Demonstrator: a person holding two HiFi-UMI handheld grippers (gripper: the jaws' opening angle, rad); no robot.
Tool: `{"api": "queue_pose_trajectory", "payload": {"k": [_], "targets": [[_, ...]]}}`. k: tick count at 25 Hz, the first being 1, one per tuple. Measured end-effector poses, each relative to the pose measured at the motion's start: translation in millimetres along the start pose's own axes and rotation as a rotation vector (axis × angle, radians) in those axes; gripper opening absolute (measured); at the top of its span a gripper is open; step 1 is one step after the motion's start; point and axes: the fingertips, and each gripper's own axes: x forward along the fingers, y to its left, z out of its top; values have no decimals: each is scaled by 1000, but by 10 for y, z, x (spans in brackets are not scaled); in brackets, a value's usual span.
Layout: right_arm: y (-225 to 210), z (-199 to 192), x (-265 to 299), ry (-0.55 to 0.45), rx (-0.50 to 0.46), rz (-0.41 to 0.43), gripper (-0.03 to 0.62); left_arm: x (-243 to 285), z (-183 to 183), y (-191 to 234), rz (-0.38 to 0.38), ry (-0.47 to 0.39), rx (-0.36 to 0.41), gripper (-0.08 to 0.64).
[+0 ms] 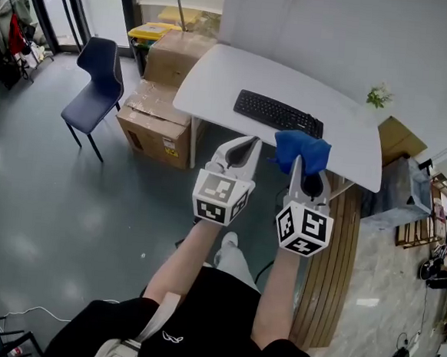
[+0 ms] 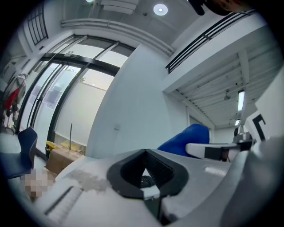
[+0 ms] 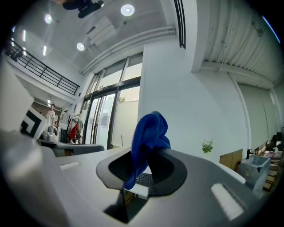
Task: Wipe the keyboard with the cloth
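Two grippers, one load: your right gripper (image 1: 301, 168) is clamped on the blue cloth (image 1: 301, 148), which bunches above its tips. The cloth looks soft, light and floppy, so a thick fold is the place to grip. Your left gripper (image 1: 252, 141), just beside it, is closed on nothing. The keyboard (image 1: 278, 113) lies on the table (image 1: 216, 81) ahead of both.

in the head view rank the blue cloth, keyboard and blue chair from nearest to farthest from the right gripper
1. blue cloth: clamped in the jaws of the right gripper.
2. keyboard: on the white table, just beyond and slightly left.
3. blue chair: far off to the left, away from the table.
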Motion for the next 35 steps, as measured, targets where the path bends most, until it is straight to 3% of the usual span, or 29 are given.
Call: {"api": "queue_pose_trajectory", "payload": {"k": [10, 15, 20, 28, 35], "targets": [[-874, -301, 1408, 27, 32, -20, 77, 1473, -309, 510, 38, 34, -9, -3], [-1315, -685, 2336, 78, 88, 32, 77, 2417, -677, 823, 77, 114, -19, -3], [-1630, -641, 3140, 67, 108, 99, 77, 3131, -564, 1058, 118, 89, 14, -3], [-1342, -734, 3820, 80, 123, 237, 77, 3347, -515, 1698, 228, 86, 41, -3], [-932, -1126, 4192, 169, 131, 319, 77, 3321, -814, 2288, 313, 150, 4, -3]]}}
